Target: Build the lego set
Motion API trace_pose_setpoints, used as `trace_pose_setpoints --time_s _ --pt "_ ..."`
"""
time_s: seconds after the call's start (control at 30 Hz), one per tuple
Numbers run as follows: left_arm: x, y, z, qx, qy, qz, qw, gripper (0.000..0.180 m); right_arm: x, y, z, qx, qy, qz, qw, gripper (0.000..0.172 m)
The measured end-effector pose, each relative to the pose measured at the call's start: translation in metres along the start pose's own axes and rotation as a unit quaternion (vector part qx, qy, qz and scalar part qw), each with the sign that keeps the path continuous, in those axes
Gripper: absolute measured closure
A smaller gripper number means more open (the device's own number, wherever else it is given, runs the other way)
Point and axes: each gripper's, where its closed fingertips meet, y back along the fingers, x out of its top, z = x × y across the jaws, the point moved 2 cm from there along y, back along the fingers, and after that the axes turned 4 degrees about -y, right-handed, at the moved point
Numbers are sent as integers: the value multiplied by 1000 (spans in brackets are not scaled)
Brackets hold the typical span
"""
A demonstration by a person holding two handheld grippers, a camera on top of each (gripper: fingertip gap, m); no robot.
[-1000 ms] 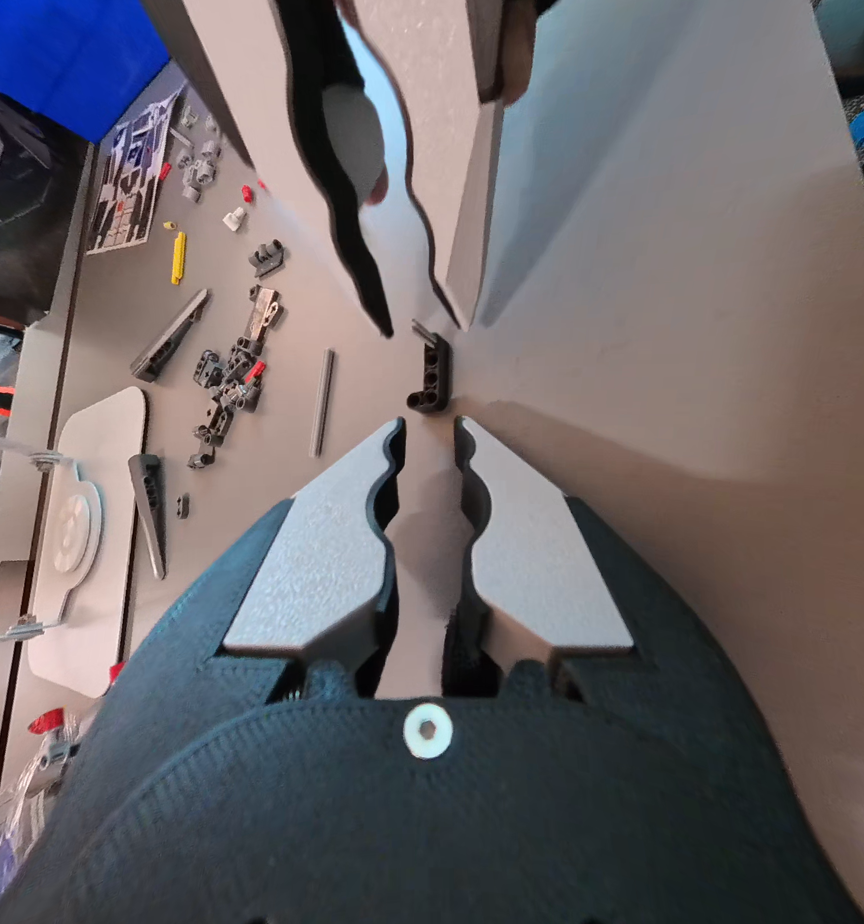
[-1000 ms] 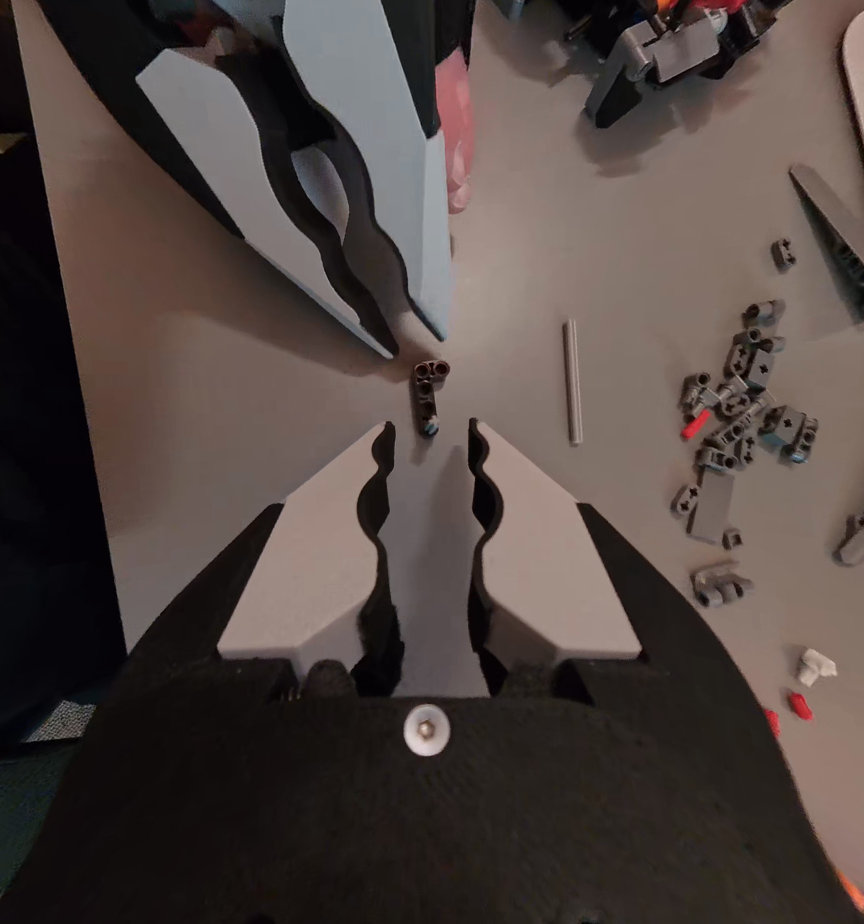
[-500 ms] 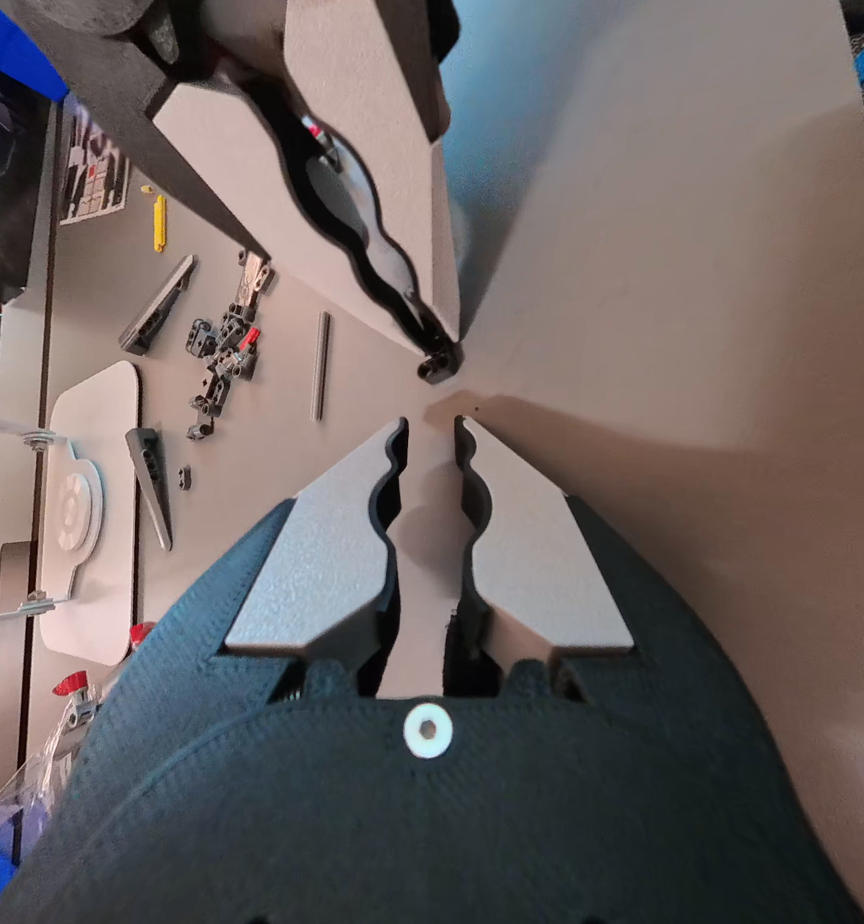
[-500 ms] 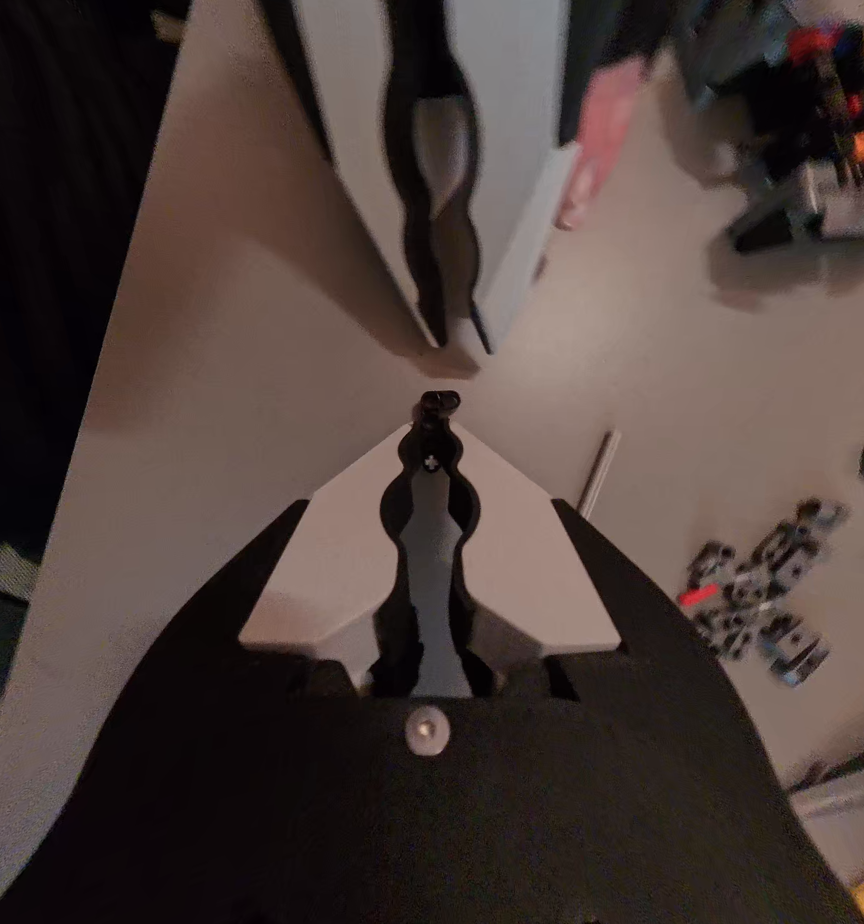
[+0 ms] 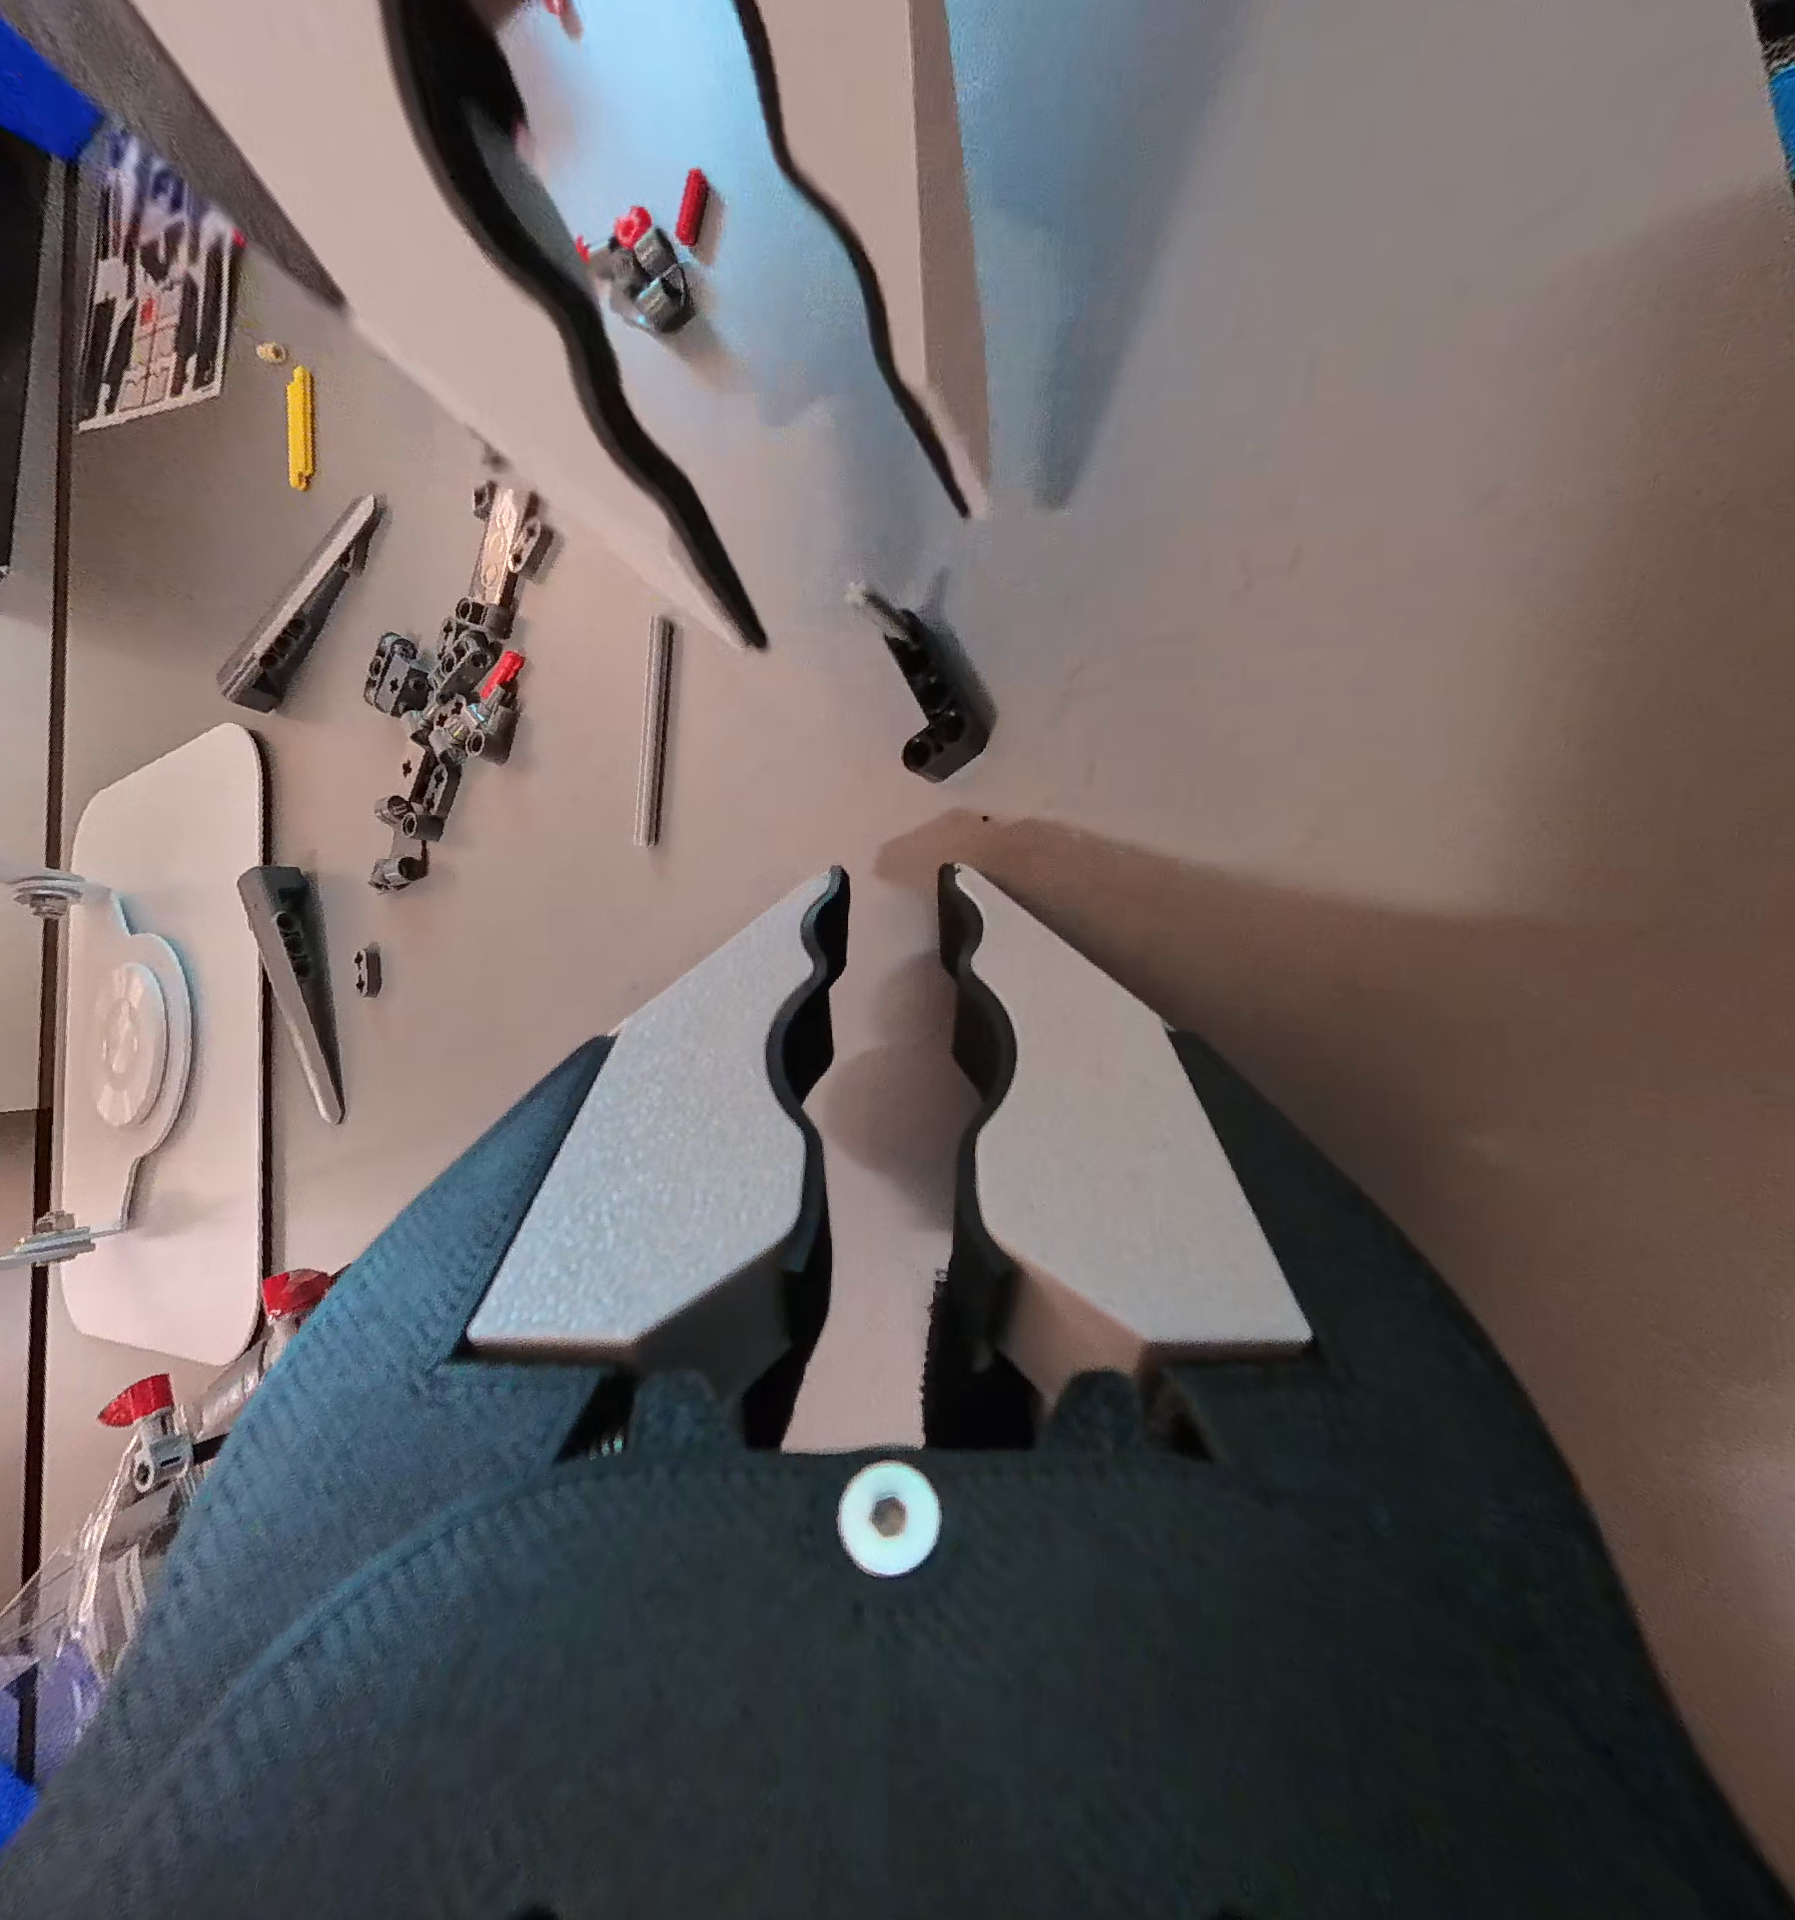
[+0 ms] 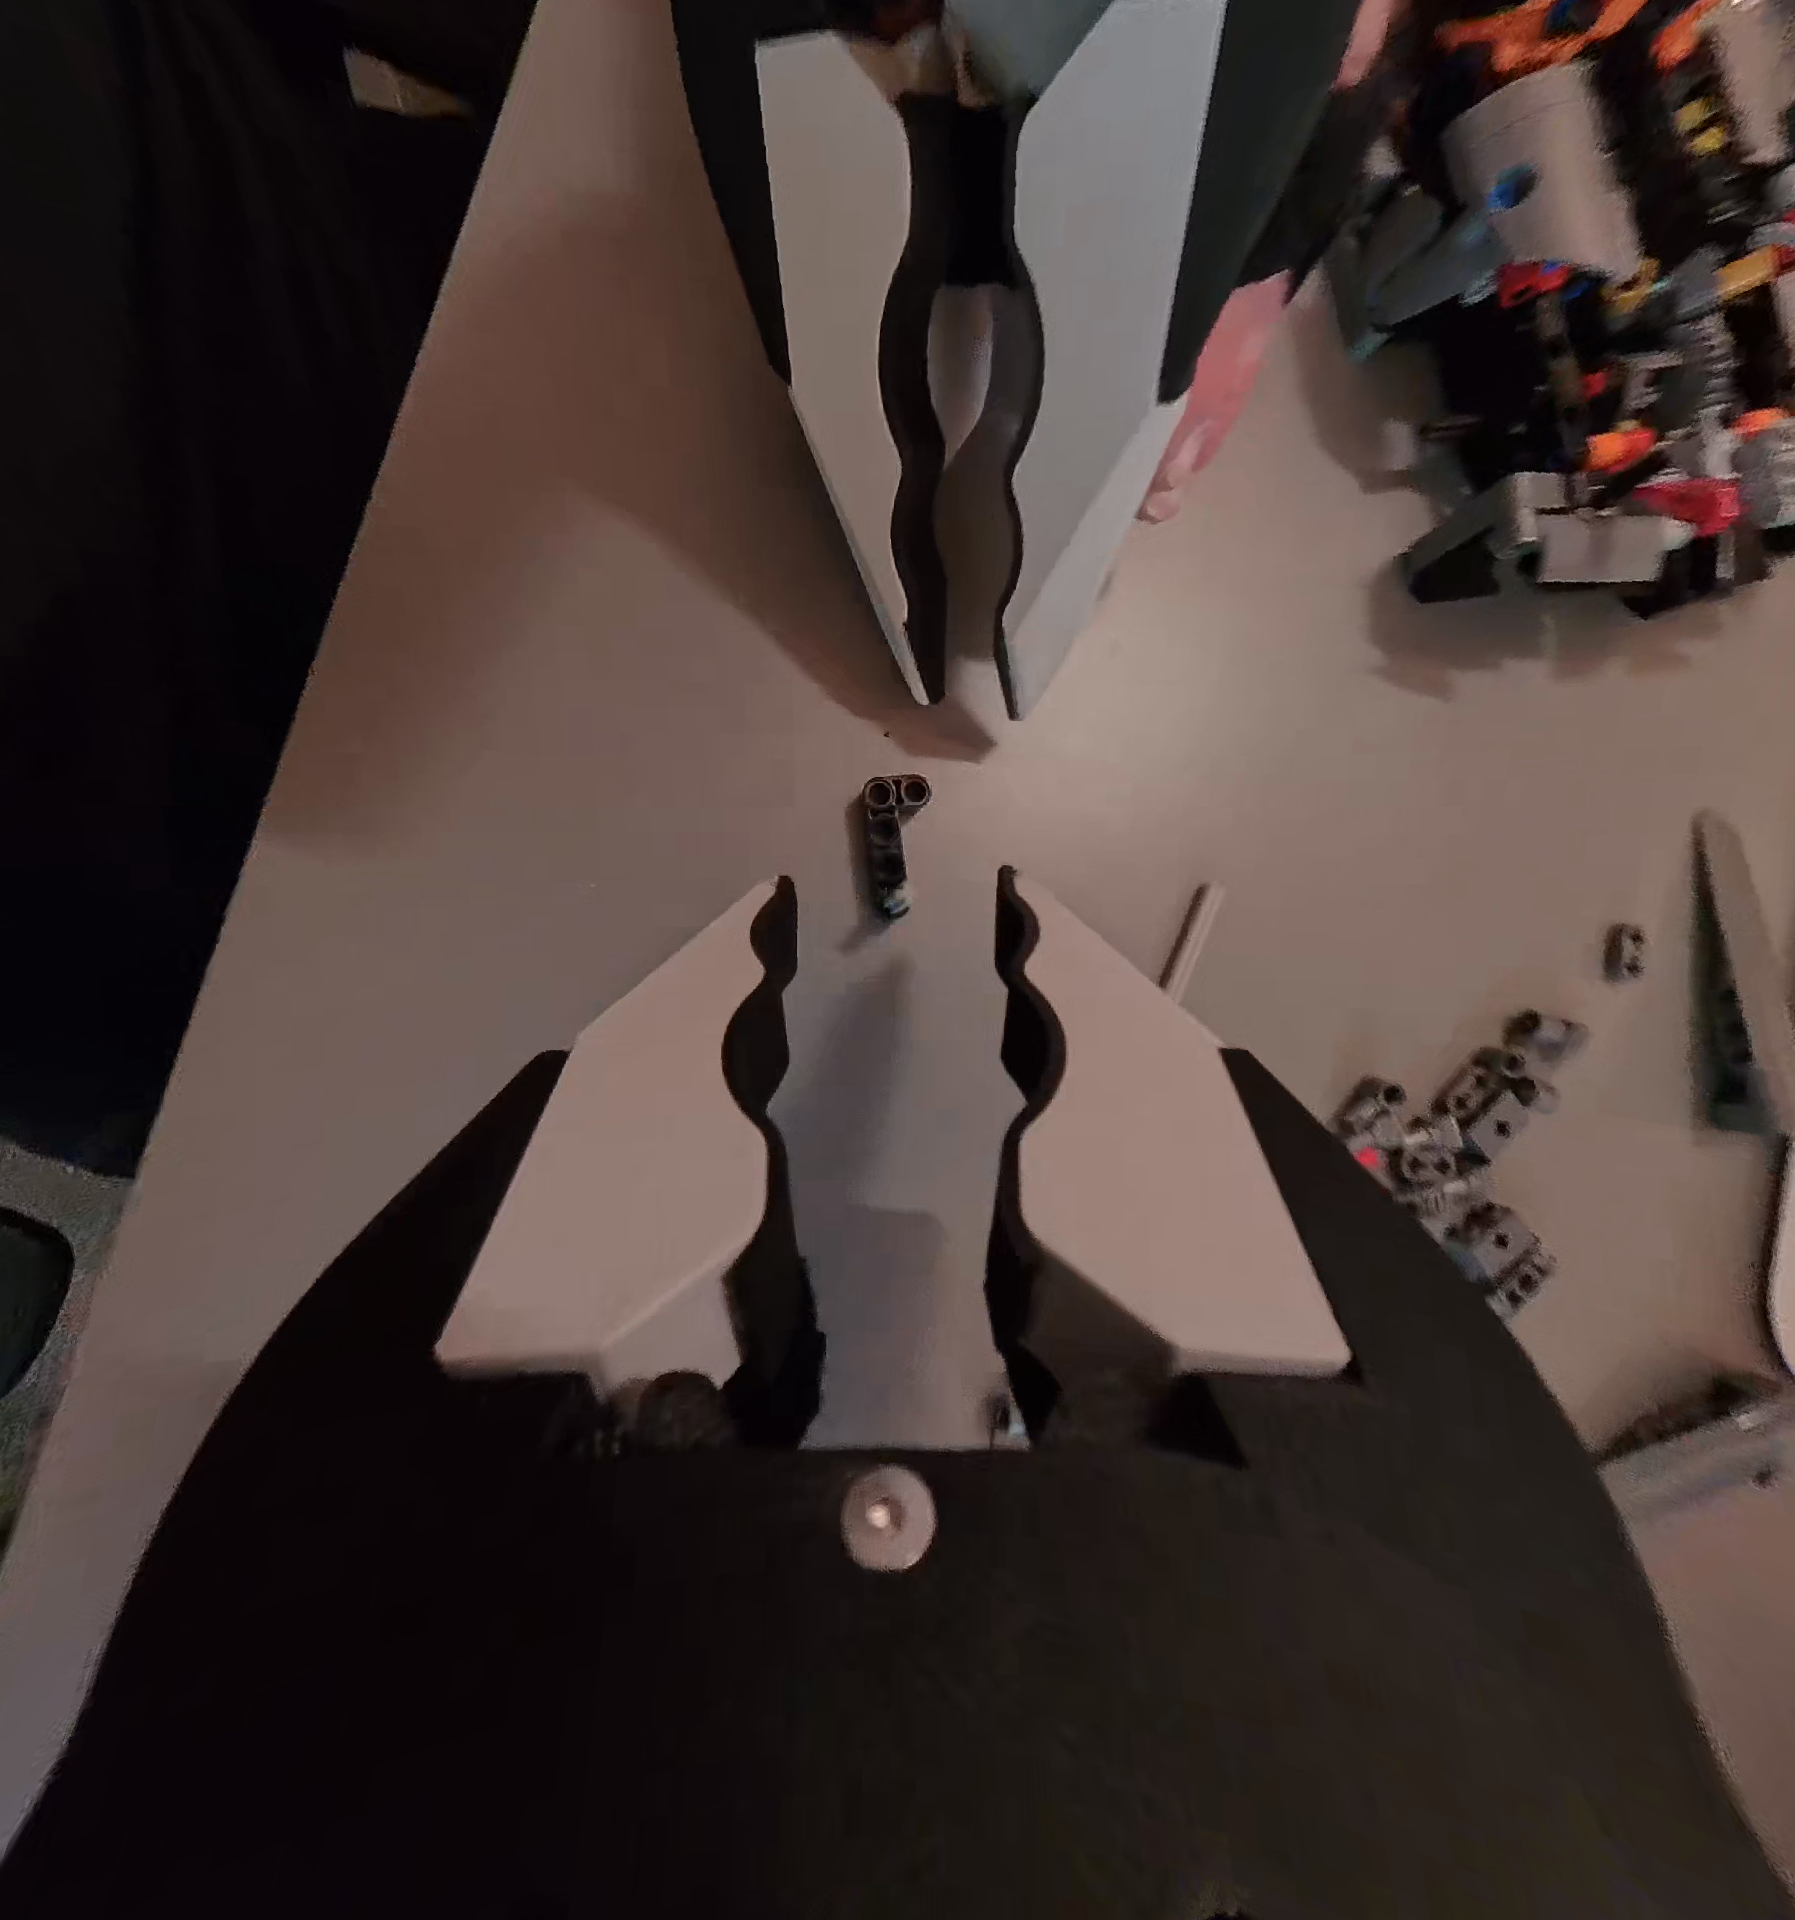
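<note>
Two tongs spread, holding nothing: we see the left tongs and right tongs flanking a black L-shaped beam on the table; looks light, rigid, slick, best pinched across its long arm.

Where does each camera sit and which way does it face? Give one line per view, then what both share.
Left wrist view: rides the left gripper, looking along its open, empty fingers at the table; the right gripper faces it.
Right wrist view: rides the right gripper, open and empty, looking the opposite way; the left gripper faces it.
Shared: the black L-shaped beam lying free between them, and the grey axle.
</note>
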Motion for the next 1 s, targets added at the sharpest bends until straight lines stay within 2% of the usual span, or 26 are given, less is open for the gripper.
trace_pose_setpoints --time_s 0.17,0.33,0.5,0.73,0.83,1.0 --pt "1 -1 0 3 -2 1 1000 165 -1 39 -2 -74 -26 29 997 135" --pt "2 -2 1 2 0 3 1000 167 -17 82 -12 -148 -64 39 986 138" --pt "3 -3 2 0 6 7 1000 172 -69 142 -19 -259 -159 13 953 147" --pt "5 -6 2 -2 13 11 1000 174 -175 210 -50 -350 -301 -50 886 154" --pt "6 -7 2 -4 14 14 1000 175 -200 213 -52 -350 -330 -49 875 153" --pt "9 -10 2 -7 15 22 1000 178 -230 204 -29 -353 -341 -75 868 153"
